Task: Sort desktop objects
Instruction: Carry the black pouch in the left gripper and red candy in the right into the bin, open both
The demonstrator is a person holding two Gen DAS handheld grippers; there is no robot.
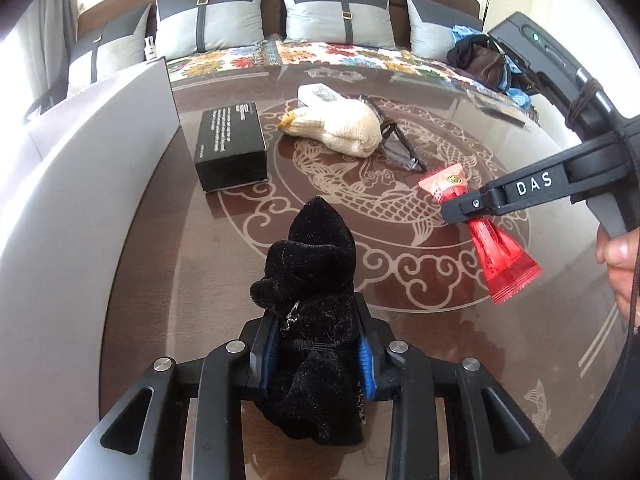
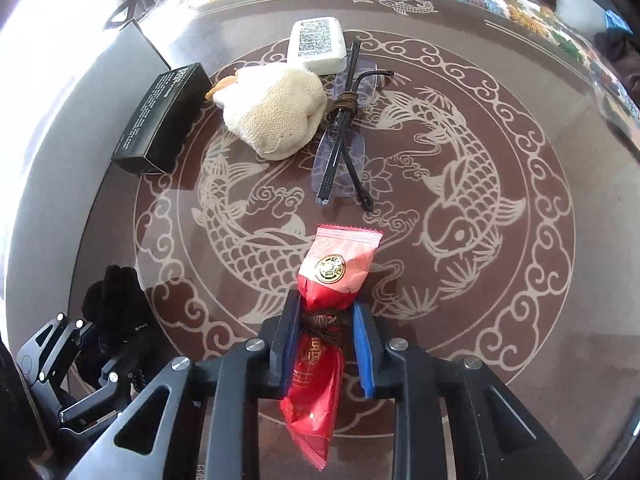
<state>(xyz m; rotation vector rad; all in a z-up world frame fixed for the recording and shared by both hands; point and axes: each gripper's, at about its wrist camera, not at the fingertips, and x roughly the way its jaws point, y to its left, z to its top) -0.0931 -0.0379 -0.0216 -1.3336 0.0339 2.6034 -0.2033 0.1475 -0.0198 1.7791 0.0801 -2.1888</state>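
My left gripper (image 1: 318, 344) is shut on a black velvet pouch (image 1: 312, 280) and holds it above the near part of the glass table (image 1: 540, 160). My right gripper (image 2: 326, 320) is shut on a red snack packet (image 2: 340, 268) tied with brown cord, held above the table; it also shows in the left wrist view (image 1: 460, 208) with the packet (image 1: 500, 256). On the table lie a black box (image 1: 230, 144), a cream cloth pouch (image 1: 344, 128), folded glasses (image 2: 344, 136) and a white block (image 2: 318, 44). The left gripper shows at the lower left of the right wrist view (image 2: 100, 344).
A grey panel (image 1: 100, 184) stands along the table's left side. A sofa with grey cushions (image 1: 224, 20) and a floral cover (image 1: 360, 56) runs behind the table. A dark bag (image 1: 480, 60) sits at its right end.
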